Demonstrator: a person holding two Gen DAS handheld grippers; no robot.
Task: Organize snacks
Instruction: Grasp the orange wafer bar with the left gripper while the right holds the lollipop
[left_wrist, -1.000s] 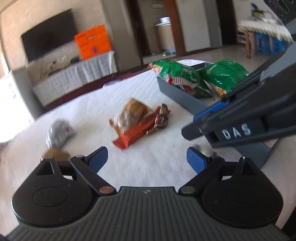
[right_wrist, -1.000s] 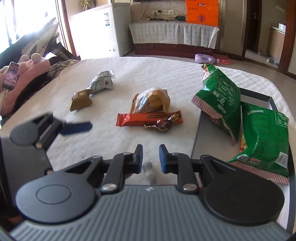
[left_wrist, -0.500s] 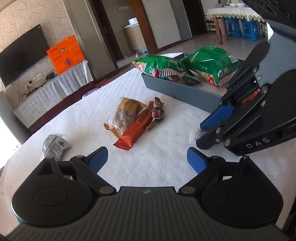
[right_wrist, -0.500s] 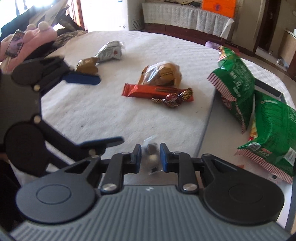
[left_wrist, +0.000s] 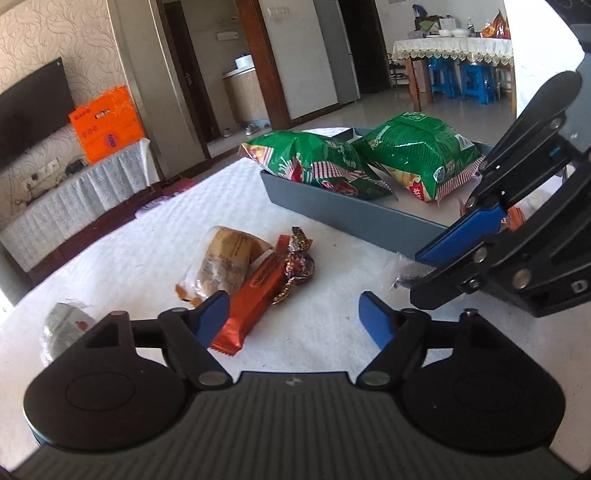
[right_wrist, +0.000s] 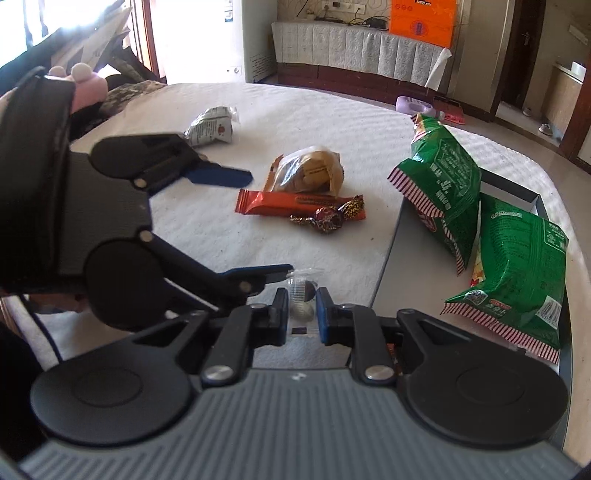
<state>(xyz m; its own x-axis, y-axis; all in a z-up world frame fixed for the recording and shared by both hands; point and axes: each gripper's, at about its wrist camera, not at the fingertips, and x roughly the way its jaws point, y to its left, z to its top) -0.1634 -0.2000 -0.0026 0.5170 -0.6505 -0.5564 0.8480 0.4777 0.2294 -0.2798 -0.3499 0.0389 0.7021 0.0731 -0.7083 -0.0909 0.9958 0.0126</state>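
the right gripper (right_wrist: 301, 310) is pinching a small clear-wrapped candy (right_wrist: 303, 291) between its pads, just off the white table (right_wrist: 221, 236) beside the near edge of the grey tray (left_wrist: 343, 214). the step in hand looks like carrying this candy into the tray; the next move probably calls for lifting it over the tray's low wall and letting go on bare floor.

the left gripper (left_wrist: 293, 317) is standing open, its jaws having just been narrowing with nothing between them, and is heading for the orange bar (left_wrist: 251, 299), which needs a grip across its narrow width.

the tray is holding two green chip bags (right_wrist: 480, 221) leaning together. still on the table's middle are the bar, a foil candy (right_wrist: 328, 218) and a bun packet (right_wrist: 310, 171); a silver packet (right_wrist: 212, 125) is lying nearer the far edge.
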